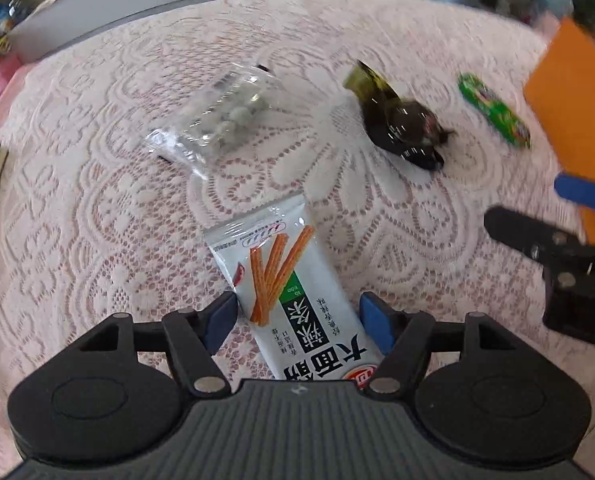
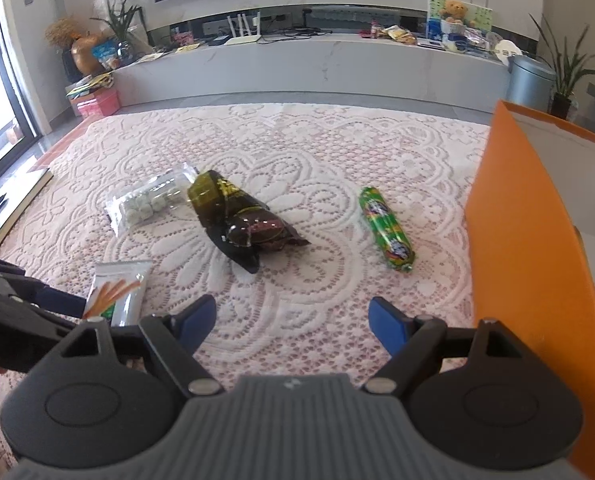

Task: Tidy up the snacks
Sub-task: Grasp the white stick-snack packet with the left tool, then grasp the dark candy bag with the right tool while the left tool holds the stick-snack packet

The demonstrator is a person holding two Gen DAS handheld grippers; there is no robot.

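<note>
Largest first: one lace-covered surface (image 2: pixel 337 152) carries everything. One orange box (image 2: pixel 537 240) stands at its right edge, its open top facing you.

Snack count: four packets, one of each kind.
- One dark brown-and-olive foil bag (image 2: pixel 241 220), centre; print not legible.
- One white stick-snack packet (image 1: pixel 289 292) with orange sticks pictured and a green panel of Chinese characters, which you see upside down in the left wrist view.
- One clear bag of pale round sweets (image 2: pixel 149 204), touching the foil bag's far left end; label unreadable.
- One green roll-shaped packet (image 2: pixel 385 228), between the foil bag and the box, apart from both; print too blurred to read.

Your left claw (image 1: pixel 297 320) is wide open and straddles the near half of the stick packet, blue pads on either side, with a gap on the right; left contact unclear.

Your right claw (image 2: pixel 293 320) is wide open, holds nothing, and hangs over bare lace, near the foil bag.
</note>
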